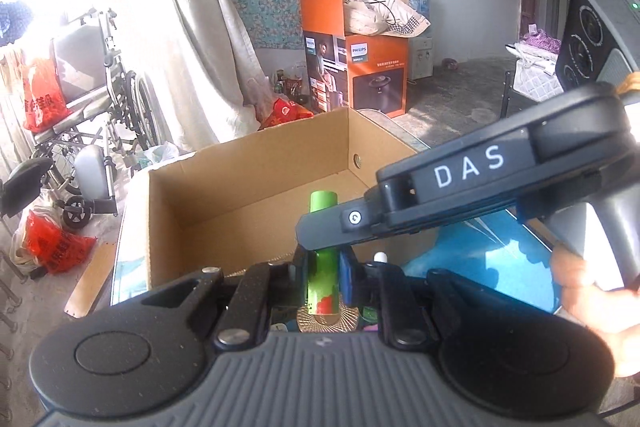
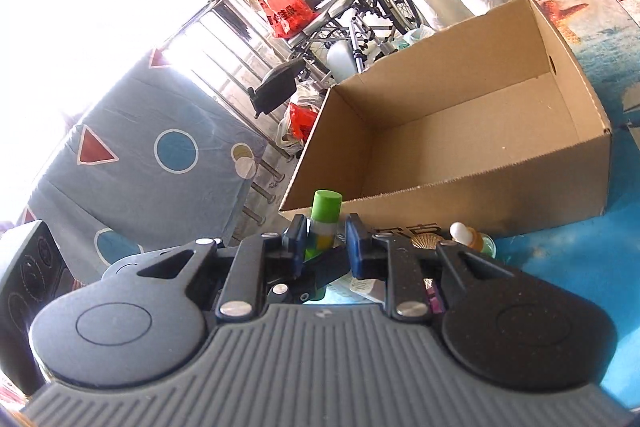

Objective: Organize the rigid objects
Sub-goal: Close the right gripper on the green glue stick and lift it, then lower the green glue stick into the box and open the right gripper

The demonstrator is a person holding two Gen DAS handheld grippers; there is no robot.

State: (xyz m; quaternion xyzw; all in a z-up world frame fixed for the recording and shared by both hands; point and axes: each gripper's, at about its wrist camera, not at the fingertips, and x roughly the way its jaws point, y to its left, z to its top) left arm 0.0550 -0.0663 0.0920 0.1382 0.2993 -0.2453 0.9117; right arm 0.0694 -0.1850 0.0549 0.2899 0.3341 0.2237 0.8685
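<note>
A slim green bottle (image 1: 322,279) with a green cap (image 2: 326,205) stands upright in the air, just in front of an open cardboard box (image 1: 248,187) whose inside shows nothing. My left gripper (image 1: 323,267) is shut on the bottle's lower body. My right gripper (image 1: 320,229) reaches in from the right and clamps the bottle higher up, just under the cap. In the right wrist view the right gripper (image 2: 326,247) has its blue pads on either side of the bottle, with the left gripper's dark fingers (image 2: 320,273) crossing below. The box (image 2: 460,203) lies beyond, tilted in that view.
Small items sit on the blue-patterned table cover (image 2: 600,247) below the grippers: a white-topped dropper bottle (image 2: 464,233) and a gold shell-patterned piece (image 1: 320,319). A hand (image 1: 592,307) holds the right gripper. A wheelchair (image 1: 100,87) and an orange appliance box (image 1: 360,75) stand on the floor beyond.
</note>
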